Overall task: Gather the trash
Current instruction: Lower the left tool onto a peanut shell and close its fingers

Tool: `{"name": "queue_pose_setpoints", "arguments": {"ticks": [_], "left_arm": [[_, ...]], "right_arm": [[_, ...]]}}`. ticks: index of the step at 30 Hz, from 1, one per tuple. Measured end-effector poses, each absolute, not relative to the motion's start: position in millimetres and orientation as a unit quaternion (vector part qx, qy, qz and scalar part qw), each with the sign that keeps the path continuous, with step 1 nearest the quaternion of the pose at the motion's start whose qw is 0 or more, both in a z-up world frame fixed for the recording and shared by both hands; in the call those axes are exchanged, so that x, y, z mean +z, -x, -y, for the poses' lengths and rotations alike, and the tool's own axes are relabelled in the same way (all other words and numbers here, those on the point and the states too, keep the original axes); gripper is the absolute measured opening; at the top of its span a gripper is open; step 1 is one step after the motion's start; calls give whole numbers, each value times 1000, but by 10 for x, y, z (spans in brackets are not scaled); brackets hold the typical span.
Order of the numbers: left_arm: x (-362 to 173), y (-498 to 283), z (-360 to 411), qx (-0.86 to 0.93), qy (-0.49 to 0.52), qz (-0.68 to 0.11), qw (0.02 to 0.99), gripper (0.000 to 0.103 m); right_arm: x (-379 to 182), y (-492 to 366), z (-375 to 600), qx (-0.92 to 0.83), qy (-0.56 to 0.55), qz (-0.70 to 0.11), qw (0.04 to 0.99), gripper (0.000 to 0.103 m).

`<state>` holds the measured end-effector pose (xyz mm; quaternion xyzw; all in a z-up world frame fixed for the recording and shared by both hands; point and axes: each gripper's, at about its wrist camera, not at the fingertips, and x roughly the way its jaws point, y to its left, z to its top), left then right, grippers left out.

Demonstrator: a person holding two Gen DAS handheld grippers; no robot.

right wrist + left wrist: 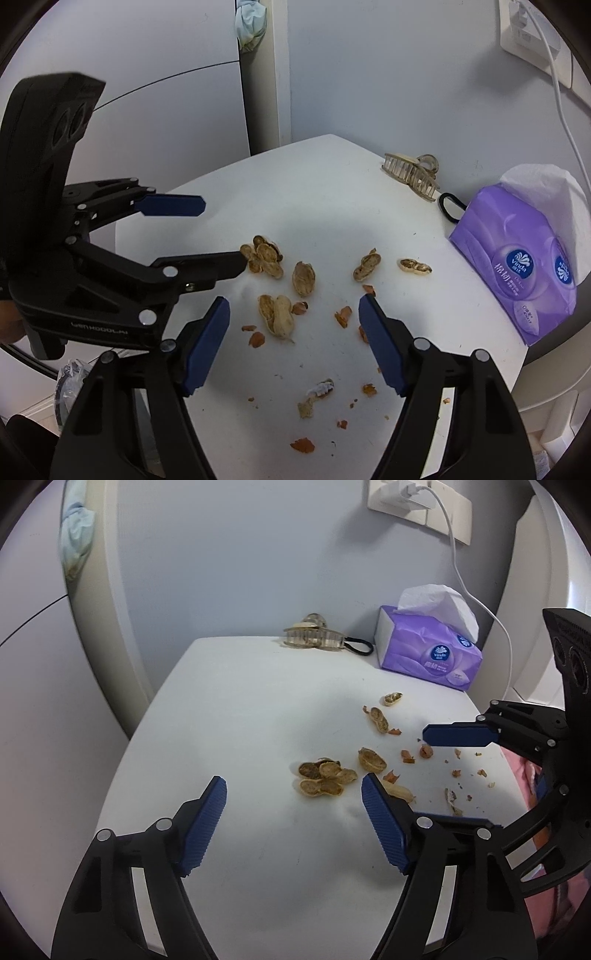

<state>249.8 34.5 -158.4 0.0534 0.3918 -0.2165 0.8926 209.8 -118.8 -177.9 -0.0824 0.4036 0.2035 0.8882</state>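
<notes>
Peanut shells and reddish skin flakes lie scattered on a small white table point(240, 701). A cluster of shells point(325, 777) lies just ahead of my left gripper point(293, 794), which is open and empty above the table. In the right wrist view the same cluster point(263, 256) sits by the left gripper's fingertip. My right gripper point(293, 314) is open and empty, low over a split peanut shell point(277, 314), with skin flakes point(342, 315) and crumbs around it. More shells point(366, 266) lie further back.
A purple tissue box point(430, 648) stands at the table's back right, also seen in the right wrist view point(517, 266). A hair claw clip point(312, 637) and a black hair tie point(360, 646) lie at the back edge. A white charger cable point(480, 602) hangs from a wall socket.
</notes>
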Motion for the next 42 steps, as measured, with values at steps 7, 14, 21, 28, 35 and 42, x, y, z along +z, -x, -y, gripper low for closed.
{"name": "queue_pose_setpoints", "arguments": {"ticks": [7,14,21,28,35,42], "left_arm": [[-1645,-2577,-287,-243,-61,-389,887,73],[-1696,-2672,-205,-258,-76,-394,879,66],[-1751,-2656,-173,-264,-80,-394,877,56],[-1774,-2610,-146,-269,-87,-389,877,45],[-1794,-2594,-196,-261,-82,-385,882,32],[-1791,-2569,-211,-263,-80,-384,881,23]], "right_arm": [[-1835,-2127,1194,205,81,-409,886,62],[-1875,-2171,1173,208,85,-419,880,52],[-1911,-2176,1150,215,92,-425,874,46],[-1908,-2197,1117,223,95,-425,872,35],[-1904,-2173,1089,231,97,-423,871,22],[-1903,-2143,1084,234,92,-423,870,18]]}}
